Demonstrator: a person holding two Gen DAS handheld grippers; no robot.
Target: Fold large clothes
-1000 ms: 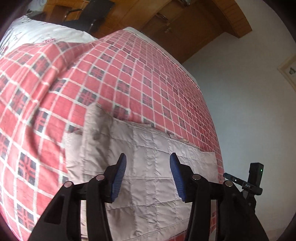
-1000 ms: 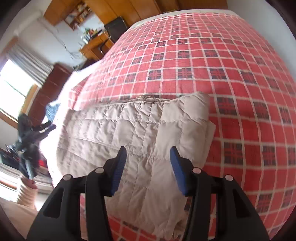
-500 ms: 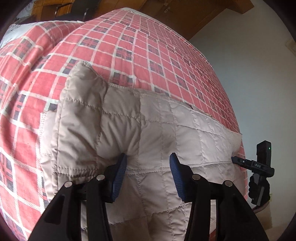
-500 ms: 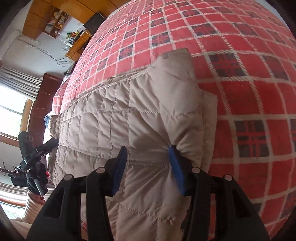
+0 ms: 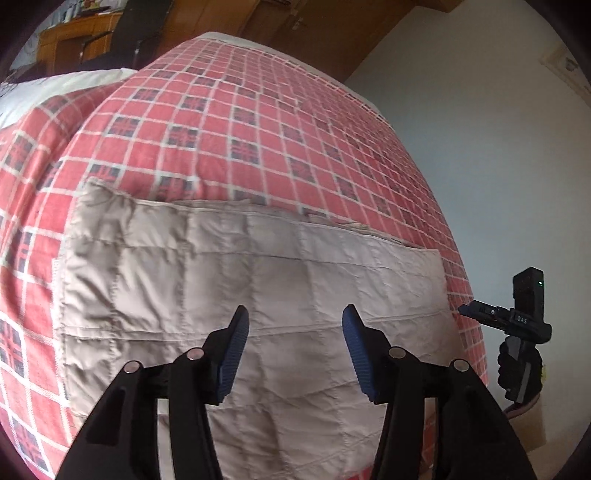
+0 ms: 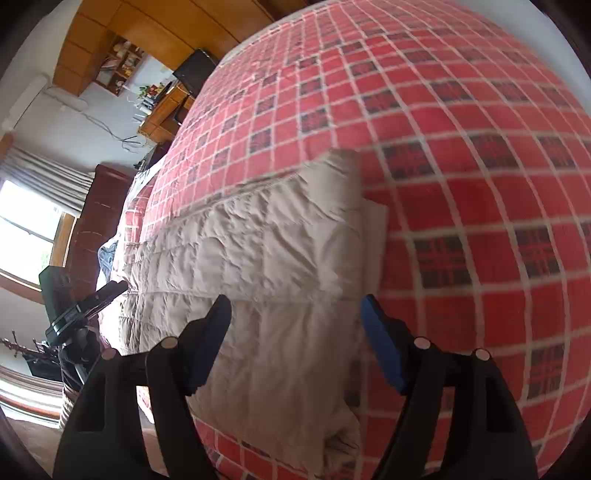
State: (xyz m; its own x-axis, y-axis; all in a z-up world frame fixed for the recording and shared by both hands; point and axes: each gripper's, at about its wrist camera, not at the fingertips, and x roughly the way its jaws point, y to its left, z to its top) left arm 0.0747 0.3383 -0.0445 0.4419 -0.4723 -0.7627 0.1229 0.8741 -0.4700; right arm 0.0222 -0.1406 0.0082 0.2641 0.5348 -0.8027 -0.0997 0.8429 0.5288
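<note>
Left wrist view has the left tongs (image 5: 293, 328) at the bottom centre of the frame, their blue pads spread wide apart with nothing between them, poised above a beige quilted jacket (image 5: 229, 280). This garment lies folded into a broad rectangle across the lower middle of the picture, on a bed covered by a red plaid blanket (image 5: 258, 122) that fills the upper and left parts of the frame. At the right edge, past the jacket's right end, the right tongs (image 5: 469, 309) appear as a dark device held in a black-gloved hand (image 5: 519, 373) against a pale wall (image 5: 480, 129). Wooden cabinets (image 5: 295, 26) run along the top. Right wrist view shows the right tongs (image 6: 295, 314) at the bottom centre, likewise opened wide and gripping nothing, with the quilted jacket (image 6: 266, 266) stretching from beneath them toward the left of the frame; its near corner sits a little right of centre, with a lower layer peeking out beside it. The red plaid blanket (image 6: 461, 147) fills the right and top. At the far left the left tongs (image 6: 114, 288) hover near the jacket's other end, below a bright window (image 6: 22, 225).
</note>
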